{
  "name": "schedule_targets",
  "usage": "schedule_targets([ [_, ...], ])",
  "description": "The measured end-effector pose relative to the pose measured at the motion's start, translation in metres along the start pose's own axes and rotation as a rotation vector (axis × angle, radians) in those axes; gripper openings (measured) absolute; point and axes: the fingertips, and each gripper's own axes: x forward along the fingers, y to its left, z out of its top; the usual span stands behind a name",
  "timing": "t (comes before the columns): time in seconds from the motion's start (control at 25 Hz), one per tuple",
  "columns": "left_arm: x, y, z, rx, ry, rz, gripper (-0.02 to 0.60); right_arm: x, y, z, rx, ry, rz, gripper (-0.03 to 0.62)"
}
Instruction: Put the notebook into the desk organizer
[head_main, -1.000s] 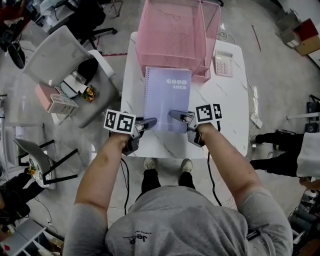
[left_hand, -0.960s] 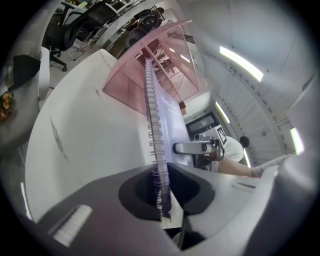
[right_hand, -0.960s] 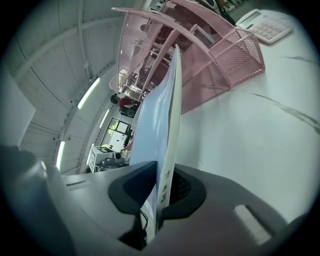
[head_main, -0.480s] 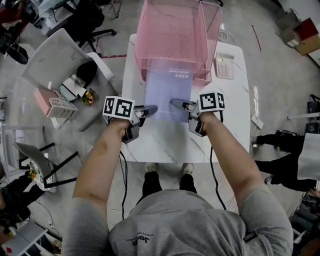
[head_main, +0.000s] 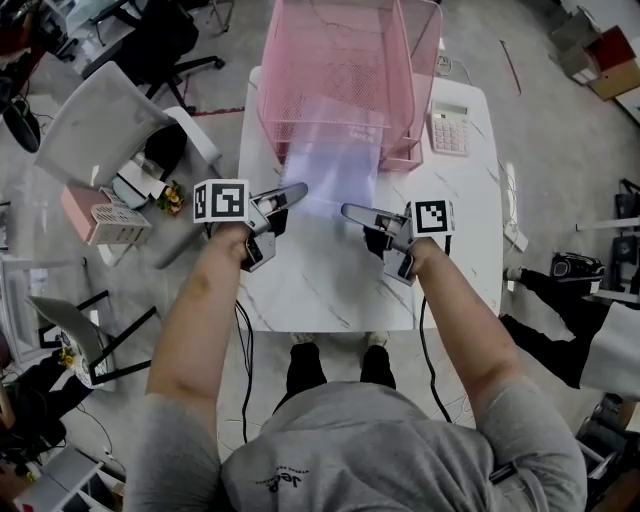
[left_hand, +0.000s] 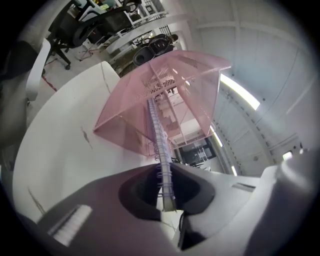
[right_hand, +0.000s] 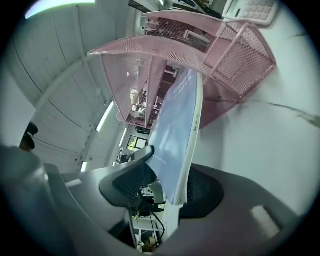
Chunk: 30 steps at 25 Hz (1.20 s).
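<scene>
Though blurred, notebook (head_main: 335, 172) apparently points lengthwise into organizer (head_main: 300, 70).

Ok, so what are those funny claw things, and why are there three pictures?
Those claws are grippers, tools a person squeezes, one in each hand. The head view comes from a camera on the person's head, looking down. The other two pictures come from little cameras riding on each gripper, looking along its jaws. On the white table stand a pink mesh desk organizer and a calculator. A purple notebook is partway inside the organizer. The left gripper pinches its spiral edge. The right gripper has just been opening its jaws; the notebook's other edge sits between them, no longer pinched.
</scene>
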Motion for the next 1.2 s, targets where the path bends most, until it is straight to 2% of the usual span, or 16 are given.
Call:
schedule_targets([
  [0.16,0.003,0.002,0.016,-0.026,-0.075,-0.02,0.091,-0.002,-0.002,-0.004,0.043,-0.031,0.042,0.195],
  [0.24,0.007,0.005,0.021,-0.038,-0.11,-0.019,0.091,-0.006,-0.003,0.003,0.068,-0.093,0.037,0.18],
  [0.28,0.01,0.005,0.024,-0.049,-0.127,-0.022,0.091,-0.009,-0.006,0.01,0.068,-0.138,0.023,0.093],
  [0.32,0.013,0.005,0.028,-0.066,-0.147,-0.027,0.091,-0.013,-0.009,0.018,0.064,-0.185,0.009,0.041],
  [0.44,0.019,0.007,0.042,-0.134,-0.222,-0.036,0.101,-0.015,-0.015,0.04,0.063,-0.288,-0.024,0.032],
  [0.56,0.021,0.007,0.051,-0.161,-0.274,-0.034,0.112,-0.01,-0.015,0.055,0.065,-0.355,-0.042,0.029],
  [0.6,0.022,0.005,0.051,-0.163,-0.277,-0.039,0.184,-0.009,-0.014,0.059,0.067,-0.38,-0.043,0.029],
  [0.64,0.022,0.002,0.049,-0.164,-0.275,-0.044,0.224,-0.009,-0.014,0.064,0.07,-0.405,-0.044,0.028],
  [0.72,0.023,-0.002,0.044,-0.16,-0.267,-0.037,0.236,-0.008,-0.016,0.071,0.082,-0.452,-0.045,0.028],
  [0.88,0.025,0.004,0.036,-0.16,-0.273,0.02,0.224,0.0,-0.016,0.082,0.103,-0.502,-0.015,0.028],
  [0.96,0.028,0.008,0.029,-0.144,-0.257,0.04,0.195,0.004,-0.017,0.086,0.105,-0.51,-0.037,0.028],
  [1.2,0.034,0.013,0.027,-0.104,-0.241,0.069,0.184,0.019,-0.021,0.103,0.126,-0.533,-0.047,0.028],
])
